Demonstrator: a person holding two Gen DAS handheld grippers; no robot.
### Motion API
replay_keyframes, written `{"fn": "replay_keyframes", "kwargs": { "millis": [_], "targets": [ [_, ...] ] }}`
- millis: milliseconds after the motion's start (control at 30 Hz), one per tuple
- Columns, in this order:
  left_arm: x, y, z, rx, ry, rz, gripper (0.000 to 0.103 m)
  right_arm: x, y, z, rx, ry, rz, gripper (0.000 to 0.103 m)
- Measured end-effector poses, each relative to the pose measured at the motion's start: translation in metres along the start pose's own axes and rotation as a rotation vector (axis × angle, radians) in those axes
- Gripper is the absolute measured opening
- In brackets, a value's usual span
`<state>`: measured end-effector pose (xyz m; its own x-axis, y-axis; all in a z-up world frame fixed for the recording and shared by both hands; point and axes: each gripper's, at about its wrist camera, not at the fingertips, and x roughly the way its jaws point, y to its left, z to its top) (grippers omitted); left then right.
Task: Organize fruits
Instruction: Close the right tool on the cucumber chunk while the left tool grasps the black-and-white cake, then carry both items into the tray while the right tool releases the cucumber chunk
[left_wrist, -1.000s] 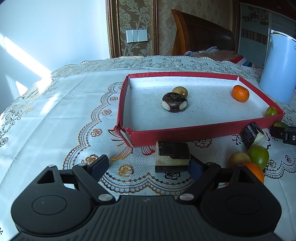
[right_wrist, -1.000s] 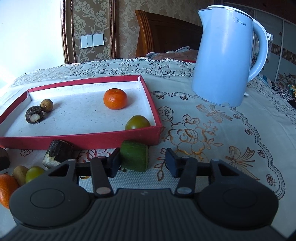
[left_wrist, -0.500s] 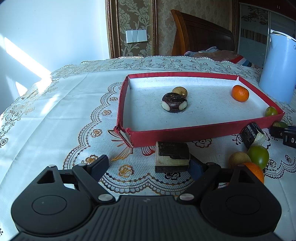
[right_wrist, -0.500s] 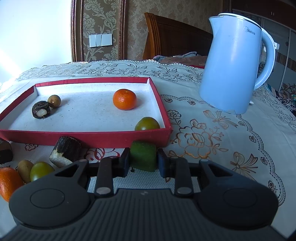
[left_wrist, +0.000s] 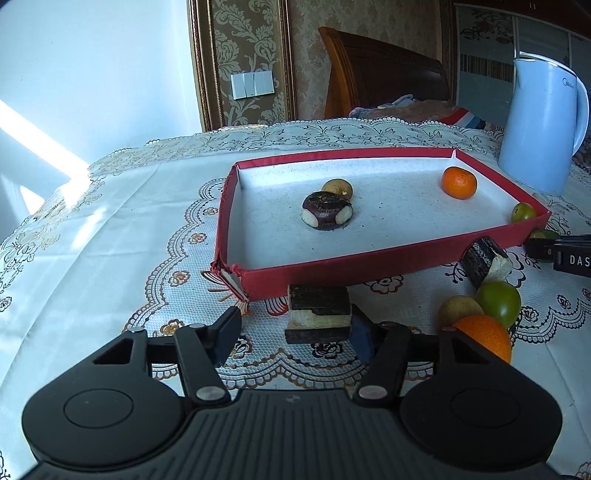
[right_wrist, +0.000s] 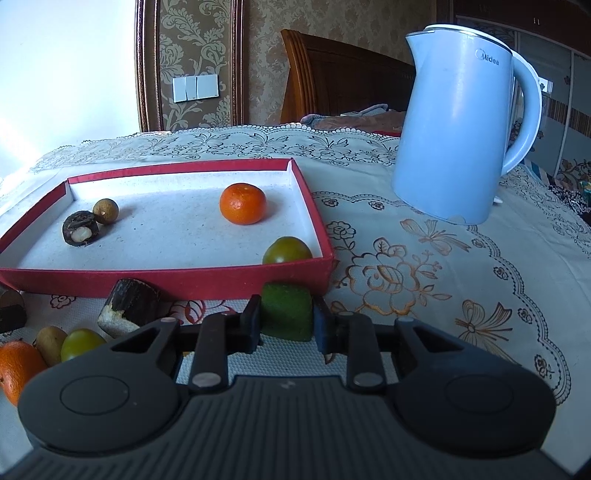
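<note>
My right tongs (right_wrist: 284, 325) pinch the green block (right_wrist: 286, 312) just short of the red tray (right_wrist: 166, 275) wall. My left tongs (left_wrist: 293, 332) are closing on the dark block (left_wrist: 318, 314); only the right pad touches. Open cloth lies left. The tray ahead holds an orange (right_wrist: 242, 203), green fruit (right_wrist: 287, 250), brown fruit (right_wrist: 105, 211), dark piece (right_wrist: 79, 232).

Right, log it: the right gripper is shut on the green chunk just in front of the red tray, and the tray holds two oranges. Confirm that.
Not quite. The red tray holds one orange, not two; the other orange lies on the tablecloth outside it, as the right wrist view shows. The rest stands: the right gripper is shut on the green chunk just in front of the tray.
</note>
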<state>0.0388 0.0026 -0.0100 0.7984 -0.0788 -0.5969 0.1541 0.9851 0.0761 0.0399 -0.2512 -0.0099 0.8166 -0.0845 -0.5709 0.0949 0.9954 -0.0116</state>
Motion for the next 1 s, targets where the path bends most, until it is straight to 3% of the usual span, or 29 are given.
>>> {"fn": "replay_keyframes", "kwargs": {
  "millis": [67, 167, 467, 667, 1000],
  "targets": [
    [-0.001, -0.002, 0.000, 0.015, -0.006, -0.006, 0.044, 0.000, -0.001, 0.000, 0.003, -0.002, 0.000, 0.026],
    [-0.001, -0.002, 0.000, 0.021, -0.009, -0.010, 0.033, -0.001, -0.001, 0.000, 0.007, -0.008, -0.006, 0.026],
    [-0.002, 0.005, 0.000, -0.011, 0.002, -0.039, 0.034, -0.007, -0.005, -0.001, 0.037, -0.023, 0.009, 0.026],
    [-0.008, 0.014, 0.003, -0.051, 0.029, -0.101, 0.034, -0.015, -0.007, -0.002, 0.048, -0.043, 0.039, 0.026],
    [-0.035, 0.007, 0.030, -0.049, -0.036, -0.105, 0.034, -0.032, 0.010, 0.016, -0.026, -0.094, 0.076, 0.026]
  ]
}}
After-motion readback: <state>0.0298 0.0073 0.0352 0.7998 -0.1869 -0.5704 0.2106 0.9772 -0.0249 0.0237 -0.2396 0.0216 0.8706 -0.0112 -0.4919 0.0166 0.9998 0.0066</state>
